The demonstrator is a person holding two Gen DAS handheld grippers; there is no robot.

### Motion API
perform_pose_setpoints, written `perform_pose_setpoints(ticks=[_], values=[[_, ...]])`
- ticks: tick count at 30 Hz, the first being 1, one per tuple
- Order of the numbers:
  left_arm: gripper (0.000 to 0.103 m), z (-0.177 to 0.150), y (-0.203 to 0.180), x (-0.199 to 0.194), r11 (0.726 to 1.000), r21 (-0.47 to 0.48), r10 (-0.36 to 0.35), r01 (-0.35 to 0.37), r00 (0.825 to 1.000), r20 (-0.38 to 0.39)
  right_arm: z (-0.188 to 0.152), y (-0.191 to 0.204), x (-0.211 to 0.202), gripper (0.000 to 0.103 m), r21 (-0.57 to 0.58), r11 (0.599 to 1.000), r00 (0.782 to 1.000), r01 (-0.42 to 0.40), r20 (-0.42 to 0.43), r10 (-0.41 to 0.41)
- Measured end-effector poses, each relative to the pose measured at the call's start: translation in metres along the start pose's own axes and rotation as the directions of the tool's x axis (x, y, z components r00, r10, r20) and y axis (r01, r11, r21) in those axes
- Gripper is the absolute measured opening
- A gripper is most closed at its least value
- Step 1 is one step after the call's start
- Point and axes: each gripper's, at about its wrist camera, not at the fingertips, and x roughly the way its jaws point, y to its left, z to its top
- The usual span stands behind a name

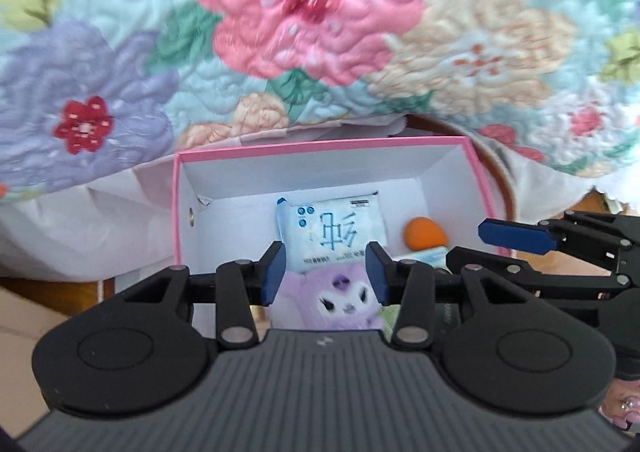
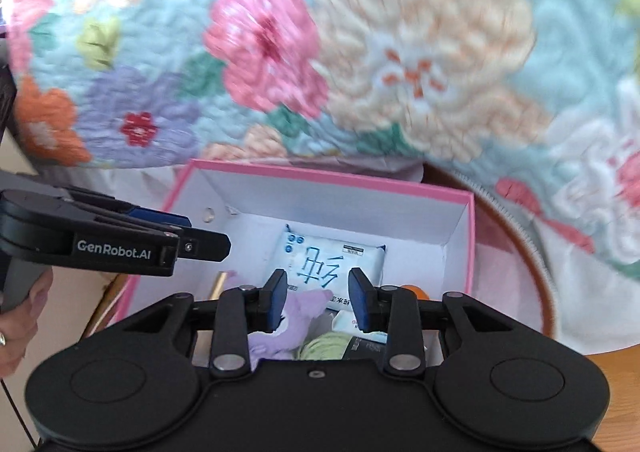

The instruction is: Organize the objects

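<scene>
**Two grippers above an open pink box**

Two black plastic grippers hang over the box, each with blue pads on hinged, riveted arms and a ribbed grey body behind. The left gripper [image 1: 326, 272] has its jaws apart with nothing pressed between them; the right gripper [image 2: 318, 300] likewise stands with a gap between its pads and grips nothing. Seen from the right wrist, the left tool's side reads "GenRobot.AI" in white letters, and a hand [image 2: 18, 316] wearing a ring holds its grey handle.

Just below the pads lies a soft lilac plush toy [image 1: 336, 302] with a white face and dark eyes, fuzzy in texture. Beside it is a pale green rounded thing [image 2: 324, 346], too hidden to name. Further in lies a flat, crinkly tissue pack [image 1: 334, 236], white and light blue, printed with large blue Chinese characters; the small print is too fine to read. A smooth orange egg-shaped sponge [image 1: 424, 236] sits at its right, and a gold tube [image 2: 222, 284] at its left.

All lie inside the rectangular cardboard box [image 1: 478, 171], pink outside, plain white inside, standing on a round wooden table [image 2: 532, 272]. Beyond it spreads a quilted bedspread [image 1: 312, 11], pale blue, stitched with puffy pink, lilac and cream flowers.
</scene>
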Motion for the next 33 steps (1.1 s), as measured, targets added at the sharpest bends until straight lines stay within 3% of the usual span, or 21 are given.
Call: perform_pose_setpoints(ticks=[6,13,16,24,29,33], values=[[0.043,-0.007,-0.014,-0.057,0.999,-0.022,0.030,-0.029,0.999,0.031,-0.004,0.017,-0.057,0.041,-0.022,1.000,0.999,-0.004,0.031,0.005],[0.044,-0.022,-0.037,-0.108,0.997,0.041,0.064,-0.065,0.998,0.030,-0.010,0.029,-0.112,0.044,-0.028,1.000,0.997,-0.009,0.077,0.011],[0.044,-0.032,-0.047,-0.124,0.996,0.072,0.048,-0.049,0.999,0.020,-0.020,0.031,-0.131,0.046,-0.024,1.000,0.996,-0.009,0.084,0.011],[0.046,-0.068,-0.061,-0.150,0.992,0.102,0.067,-0.068,0.998,0.014,-0.058,0.030,-0.166,0.049,0.003,1.000,0.995,-0.005,0.096,0.005],[0.047,-0.098,-0.048,-0.166,0.997,0.031,0.065,-0.066,0.997,0.042,-0.081,0.032,-0.179,0.051,0.015,1.000,0.994,0.026,0.109,-0.028],[0.049,-0.122,-0.044,-0.172,0.992,0.036,0.122,-0.123,0.992,0.035,-0.098,0.035,-0.187,0.052,0.033,0.999,0.993,0.003,0.122,-0.007]])
